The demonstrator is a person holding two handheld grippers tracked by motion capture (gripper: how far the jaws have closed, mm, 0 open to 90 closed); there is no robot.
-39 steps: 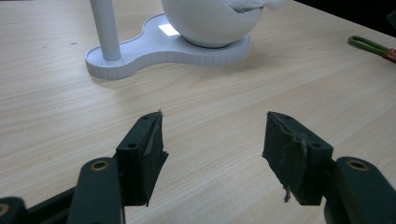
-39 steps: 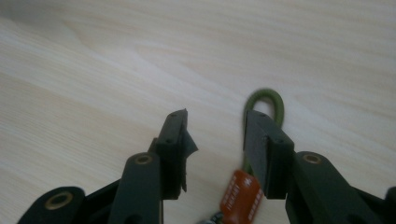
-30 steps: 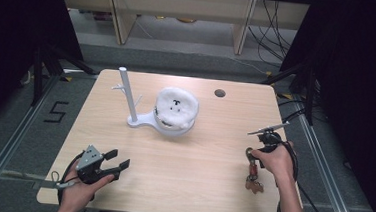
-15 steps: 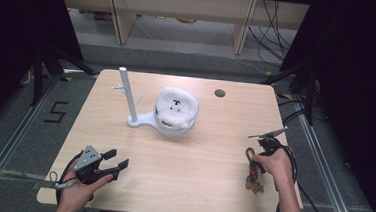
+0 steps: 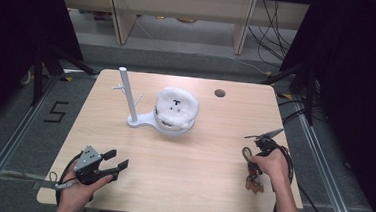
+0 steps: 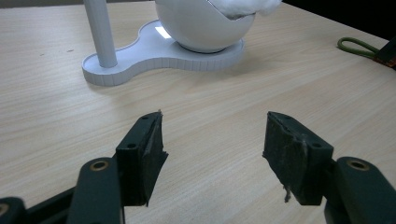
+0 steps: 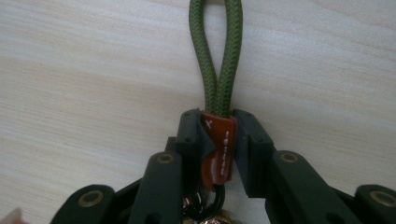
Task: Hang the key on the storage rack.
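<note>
A keychain lies on the wooden table [image 5: 192, 161] at the right, with a green cord loop [image 5: 246, 152], a brown leather tab and keys [image 5: 253, 185]. My right gripper [image 5: 251, 168] is shut on the leather tab [image 7: 219, 144], and the green loop [image 7: 216, 56] reaches out past the jaws over the table. At the near left my left gripper [image 5: 116, 160] is open and holds nothing. Its jaws [image 6: 212, 140] point at a white stand [image 6: 140, 58] whose bowl [image 6: 201, 23] holds something white and fluffy [image 5: 177, 105].
The stand's thin upright pole [image 5: 126, 94] with small pegs rises at the middle left of the table. A round cable hole [image 5: 220, 93] sits near the far edge. Bare wood lies between the two grippers. Cables trail off the right edge.
</note>
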